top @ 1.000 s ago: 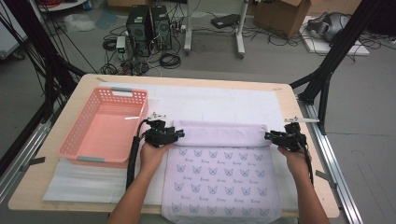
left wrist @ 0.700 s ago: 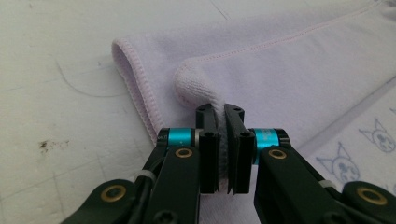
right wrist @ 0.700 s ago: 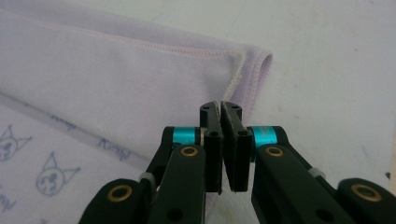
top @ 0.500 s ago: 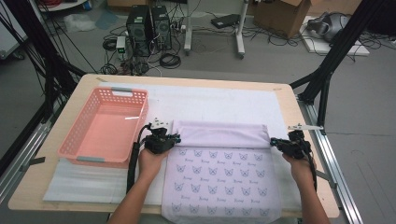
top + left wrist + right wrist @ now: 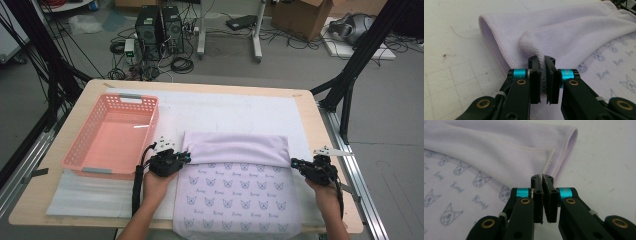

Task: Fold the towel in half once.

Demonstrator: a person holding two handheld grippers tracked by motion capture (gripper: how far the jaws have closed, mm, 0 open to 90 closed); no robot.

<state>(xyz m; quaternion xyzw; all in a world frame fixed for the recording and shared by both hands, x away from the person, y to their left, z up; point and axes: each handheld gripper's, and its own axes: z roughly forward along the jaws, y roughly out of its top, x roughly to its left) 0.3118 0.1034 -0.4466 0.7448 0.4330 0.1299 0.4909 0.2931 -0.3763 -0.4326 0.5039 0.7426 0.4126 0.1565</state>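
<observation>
High view: towel far edge now lies folded further toward the person than a second ago; fold under way. Left gripper clamps its corner; right gripper is closed on its corner

This is a lab or test room, not a home. A wooden worktop sits inside a black metal frame. At twelve o'clock, two computer towers, loose cables and cardboard boxes lie on a grey concrete floor.
</observation>
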